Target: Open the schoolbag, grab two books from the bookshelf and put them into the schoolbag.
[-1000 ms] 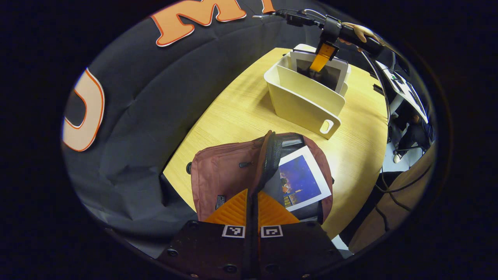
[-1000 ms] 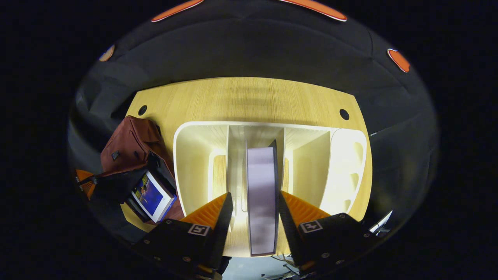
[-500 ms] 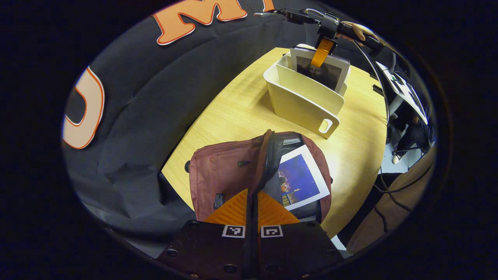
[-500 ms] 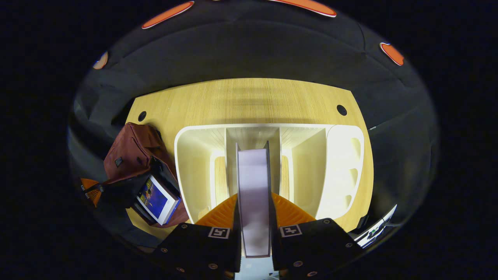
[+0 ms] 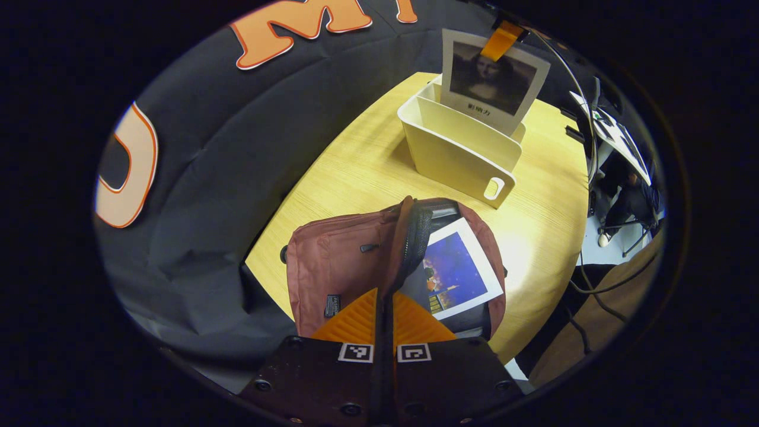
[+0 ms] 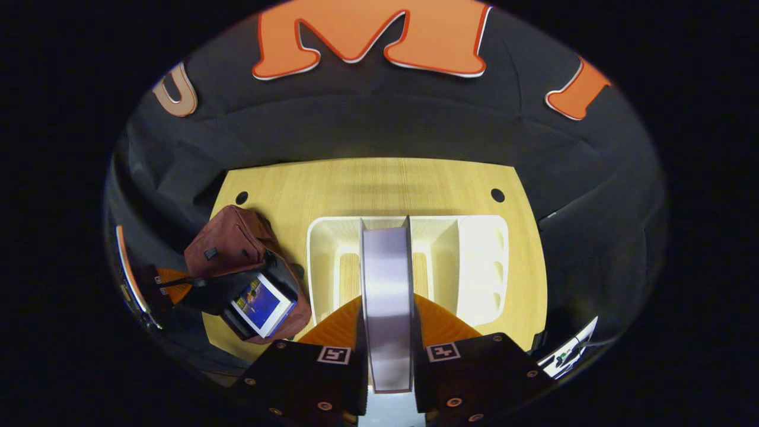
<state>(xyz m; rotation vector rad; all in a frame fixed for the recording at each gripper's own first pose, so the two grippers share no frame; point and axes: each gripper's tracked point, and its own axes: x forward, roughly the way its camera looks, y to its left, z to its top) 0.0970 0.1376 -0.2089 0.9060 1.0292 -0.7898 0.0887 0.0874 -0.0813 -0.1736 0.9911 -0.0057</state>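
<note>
2 ribbed orange fingers [image 6: 442, 320], flat book [image 6: 386, 308]

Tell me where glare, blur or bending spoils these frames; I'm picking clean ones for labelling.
Right gripper view: the white bookshelf is blown out on its right side, and the book edge between the fingers looks soft. Left gripper view: mostly sharp, with a bright patch on the table beside the schoolbag; the fisheye bends the table edge in both.

A recording booth: black cloth wall [image 6: 379, 130] behind wooden table [image 6: 379, 184].
</note>
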